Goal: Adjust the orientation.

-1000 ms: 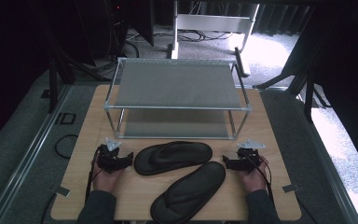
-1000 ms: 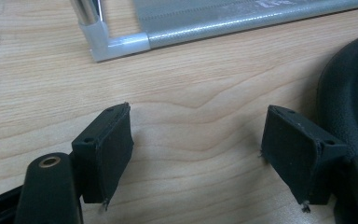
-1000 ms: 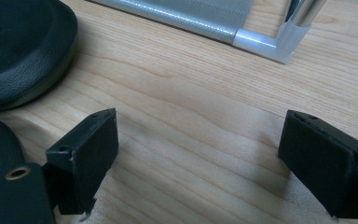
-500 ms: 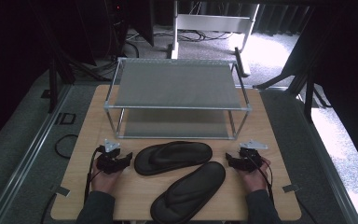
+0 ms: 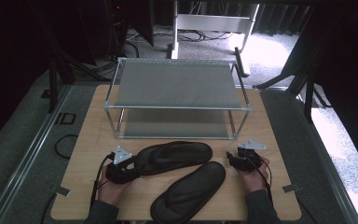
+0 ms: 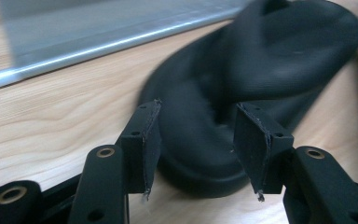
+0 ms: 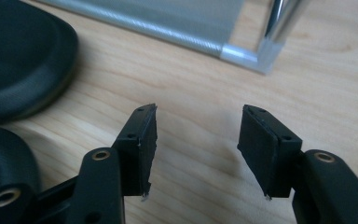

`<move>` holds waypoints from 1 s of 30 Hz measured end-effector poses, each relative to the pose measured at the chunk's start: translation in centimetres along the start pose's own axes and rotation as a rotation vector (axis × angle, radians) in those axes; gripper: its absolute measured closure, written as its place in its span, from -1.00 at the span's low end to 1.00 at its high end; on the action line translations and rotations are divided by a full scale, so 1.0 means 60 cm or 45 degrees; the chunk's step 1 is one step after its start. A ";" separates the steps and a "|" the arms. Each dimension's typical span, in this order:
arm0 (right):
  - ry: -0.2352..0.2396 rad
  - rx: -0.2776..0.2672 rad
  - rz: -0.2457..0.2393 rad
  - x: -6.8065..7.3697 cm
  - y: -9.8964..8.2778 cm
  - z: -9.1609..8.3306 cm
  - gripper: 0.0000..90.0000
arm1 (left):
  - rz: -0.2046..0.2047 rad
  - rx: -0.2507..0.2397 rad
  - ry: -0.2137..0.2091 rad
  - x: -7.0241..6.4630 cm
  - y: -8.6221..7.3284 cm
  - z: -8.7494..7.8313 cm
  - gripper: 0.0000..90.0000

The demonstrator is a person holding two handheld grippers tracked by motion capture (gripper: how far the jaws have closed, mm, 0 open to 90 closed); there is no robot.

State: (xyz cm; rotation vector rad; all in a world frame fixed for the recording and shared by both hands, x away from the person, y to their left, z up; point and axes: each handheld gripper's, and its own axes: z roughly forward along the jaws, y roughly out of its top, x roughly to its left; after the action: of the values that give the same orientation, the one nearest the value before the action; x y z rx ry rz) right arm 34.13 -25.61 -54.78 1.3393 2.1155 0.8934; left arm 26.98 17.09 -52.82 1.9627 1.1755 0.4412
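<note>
High view: your left gripper point(image 5: 131, 173) met the far sandal's point(image 5: 175, 156) end.
Left jaws: apart, just closing, sandal end point(image 6: 205, 154) between them, unpinched.
Right gripper point(image 5: 233, 162): parted over bare table point(image 7: 205, 84), also just closing.
Advice: you needed a deeper, centred bite.
Beyond: rack point(image 5: 177, 84).

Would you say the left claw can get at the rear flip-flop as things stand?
Probably yes: the left claw has been closing, with the rear flip-flop directly ahead, its rounded end between the open jaws and nothing in the way.

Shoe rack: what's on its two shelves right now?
Both shelves of the shoe rack look bare. The top shelf hides the rear of the lower shelf, so I cannot see what lies there. Both flip-flops lie on the table in front.
</note>
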 end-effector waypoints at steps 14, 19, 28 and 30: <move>0.043 -0.081 -0.045 0.028 0.039 0.002 0.06 | 0.097 0.084 -0.038 -0.027 0.015 0.040 0.12; 0.098 -0.091 -0.059 0.044 0.054 0.008 0.05 | 0.144 0.137 -0.026 -0.036 0.027 0.060 0.16; 0.113 -0.028 -0.131 0.062 0.064 0.034 0.21 | 0.203 0.153 -0.038 -0.048 0.052 0.090 0.20; 0.117 -0.032 -0.118 0.058 0.061 0.035 0.26 | 0.215 0.157 -0.036 -0.050 0.056 0.095 0.20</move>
State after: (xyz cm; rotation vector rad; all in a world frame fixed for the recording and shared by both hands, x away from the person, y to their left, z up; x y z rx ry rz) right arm 36.35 -20.75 -53.64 1.1985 2.2085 0.9564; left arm 30.99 11.09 -53.50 2.1780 1.0455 0.4345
